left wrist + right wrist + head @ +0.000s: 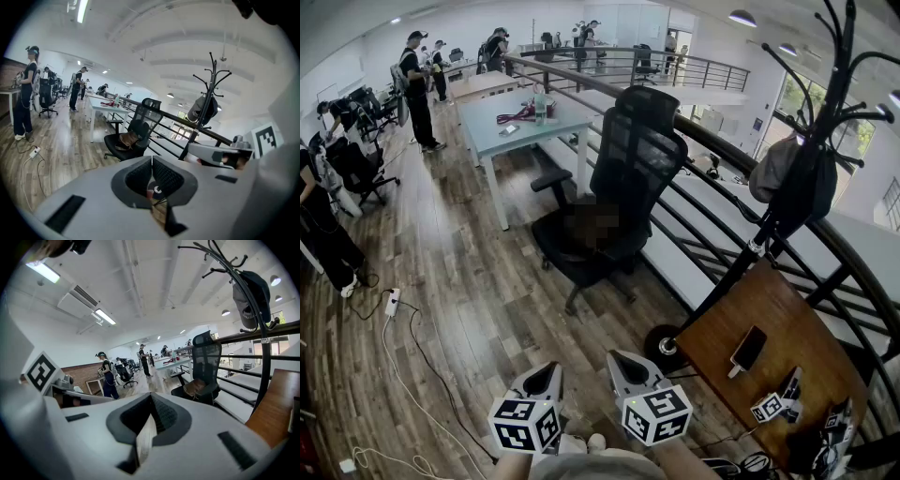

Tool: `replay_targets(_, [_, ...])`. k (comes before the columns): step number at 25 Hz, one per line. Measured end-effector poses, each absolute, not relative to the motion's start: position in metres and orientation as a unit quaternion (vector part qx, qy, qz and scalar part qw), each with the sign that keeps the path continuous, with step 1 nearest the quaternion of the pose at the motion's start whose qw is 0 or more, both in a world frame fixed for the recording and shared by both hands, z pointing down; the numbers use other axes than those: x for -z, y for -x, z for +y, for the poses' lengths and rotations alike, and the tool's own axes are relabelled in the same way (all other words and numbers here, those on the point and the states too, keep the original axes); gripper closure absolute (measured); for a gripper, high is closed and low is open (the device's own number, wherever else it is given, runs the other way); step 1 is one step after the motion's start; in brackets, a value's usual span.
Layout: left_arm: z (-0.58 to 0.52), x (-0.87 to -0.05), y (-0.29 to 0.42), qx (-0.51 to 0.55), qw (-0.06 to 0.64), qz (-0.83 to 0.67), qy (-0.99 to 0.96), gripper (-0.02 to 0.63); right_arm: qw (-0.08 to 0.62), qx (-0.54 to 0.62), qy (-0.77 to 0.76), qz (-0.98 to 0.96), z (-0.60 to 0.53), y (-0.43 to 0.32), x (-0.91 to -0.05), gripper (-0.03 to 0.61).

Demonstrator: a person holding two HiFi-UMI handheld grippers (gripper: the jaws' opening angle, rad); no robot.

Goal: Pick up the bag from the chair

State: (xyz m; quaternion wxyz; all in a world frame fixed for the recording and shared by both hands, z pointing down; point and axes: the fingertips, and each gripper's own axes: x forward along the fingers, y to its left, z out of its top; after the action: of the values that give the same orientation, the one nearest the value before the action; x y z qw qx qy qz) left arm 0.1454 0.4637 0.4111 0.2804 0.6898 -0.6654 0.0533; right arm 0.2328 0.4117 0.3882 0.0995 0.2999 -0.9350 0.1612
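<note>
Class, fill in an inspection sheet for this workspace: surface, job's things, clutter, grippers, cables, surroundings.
Surface: wooden floor.
Job's things: brown bag lying on the seat of the black chair, untouched.
Clutter: phone on the small wooden table at right.
Grippers: left hand-held gripper and right hand-held gripper both shut, empty, short of the chair.
Cables: white cable and power strip on the floor at left.
Surroundings: railing, coat rack with a dark item hanging, people at desks beyond.

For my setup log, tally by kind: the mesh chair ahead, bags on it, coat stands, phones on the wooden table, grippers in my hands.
Chair: 1
Bag: 1
Coat stand: 1
Phone: 1
Grippers: 2 (left gripper, right gripper)
Total: 6
</note>
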Motion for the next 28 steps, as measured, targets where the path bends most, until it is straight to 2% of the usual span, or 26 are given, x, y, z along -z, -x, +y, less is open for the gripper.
replay_targets(9, [0.470,-0.413,-0.156,-0.036,0.284,-0.680,-0.675,0.607,0.110,-0.146,-0.280,-0.942,0.422,-0.245,-0.387,0.578])
replay_targets(17, [0.474,-0.419,-0.153,-0.034,0.296,-0.684,-0.666,0.607,0.087,-0.182,-0.264,-0.943,0.426,-0.240,-0.387,0.577])
replay_targets(28, [0.432,-0.429,-0.118,-0.022,0.315,-0.676,-0.666,0.607,0.094,-0.205,-0.263,-0.938,0.386,-0.200,-0.399,0.577])
